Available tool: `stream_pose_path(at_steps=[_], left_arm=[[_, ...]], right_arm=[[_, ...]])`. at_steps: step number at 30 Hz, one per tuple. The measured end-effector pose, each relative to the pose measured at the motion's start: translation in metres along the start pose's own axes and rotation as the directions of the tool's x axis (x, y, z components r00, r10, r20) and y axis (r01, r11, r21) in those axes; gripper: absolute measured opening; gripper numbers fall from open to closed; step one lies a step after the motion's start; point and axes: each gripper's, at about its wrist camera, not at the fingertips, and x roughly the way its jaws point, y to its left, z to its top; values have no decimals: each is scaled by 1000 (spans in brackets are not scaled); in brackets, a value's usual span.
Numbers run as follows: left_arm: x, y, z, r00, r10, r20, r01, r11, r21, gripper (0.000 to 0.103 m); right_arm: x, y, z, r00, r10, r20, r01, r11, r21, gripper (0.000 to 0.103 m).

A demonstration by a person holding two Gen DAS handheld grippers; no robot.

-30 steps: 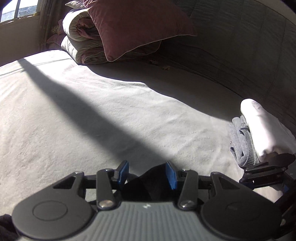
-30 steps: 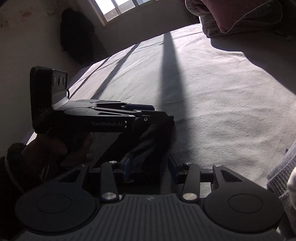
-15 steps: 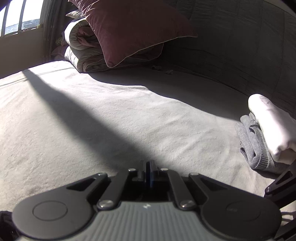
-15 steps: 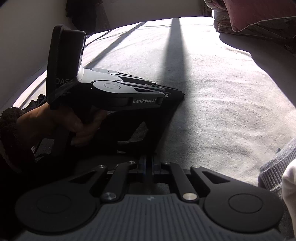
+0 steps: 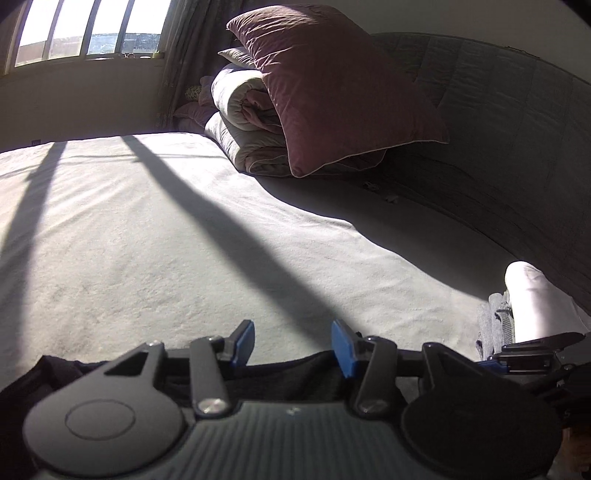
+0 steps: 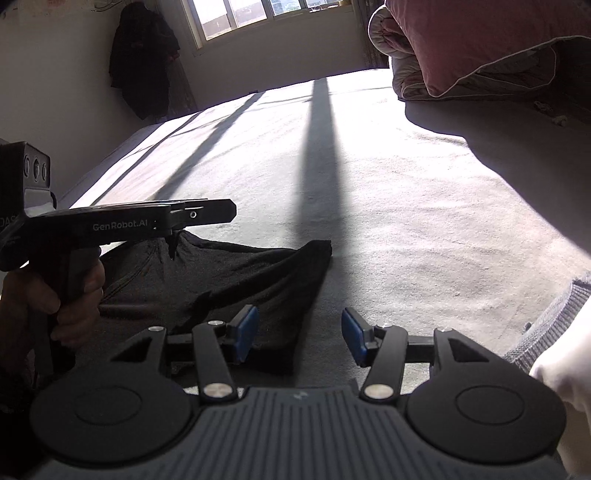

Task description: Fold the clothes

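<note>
Right wrist: sunlit bed [image 6: 406, 206], window [image 6: 258, 11].

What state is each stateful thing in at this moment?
Left gripper: jaws open, nothing between them.
Right gripper: jaws open, empty.
Black garment: lying loose on the bed, unfinished.
Grey knit: folded.
White garment: folded, against the grey knit.
Quilt: rolled, under the pillow.

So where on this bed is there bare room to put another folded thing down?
The sunlit bedsheet is bare between the black garment near both open grippers, left and right, and the pillow pile at the far end. It is crowded at the right edge, where the folded grey and white clothes lie.
</note>
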Motion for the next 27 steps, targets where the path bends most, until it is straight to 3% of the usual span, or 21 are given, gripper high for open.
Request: stream_pose_path(at_steps=[4, 7, 12, 15, 17, 18, 21, 27], left_arm=[[6, -16, -23, 998, -37, -58, 40, 998, 55, 46], [20, -32, -33, 992, -57, -111, 67, 993, 98, 36], [13, -57, -41, 986, -138, -96, 154, 971, 184, 36], [16, -67, -49, 978, -156, -136, 184, 956, 229, 36], [20, -74, -57, 974, -164, -159, 201, 945, 257, 34], [18, -76, -58, 970, -183, -161, 222, 937, 271, 27], [12, -75, -54, 946, -264, -187, 308, 913, 269, 26], [9, -29, -30, 967, -223, -122, 239, 961, 141, 32]], right_arm=[[-5, -9, 0, 1000, -14, 11, 13, 997, 75, 55], [-7, -11, 0, 999, -4, 35, 1, 995, 102, 55], [8, -24, 3, 995, 43, 93, -62, 974, 217, 55], [20, -27, 5, 984, 110, 138, -144, 952, 271, 55], [24, -26, 5, 985, 110, 132, -144, 947, 287, 54], [25, -25, 6, 987, 97, 124, -129, 950, 283, 52], [19, -28, 8, 987, 69, 142, -107, 953, 283, 50], [10, -32, 8, 975, 98, 201, -154, 946, 286, 49]])
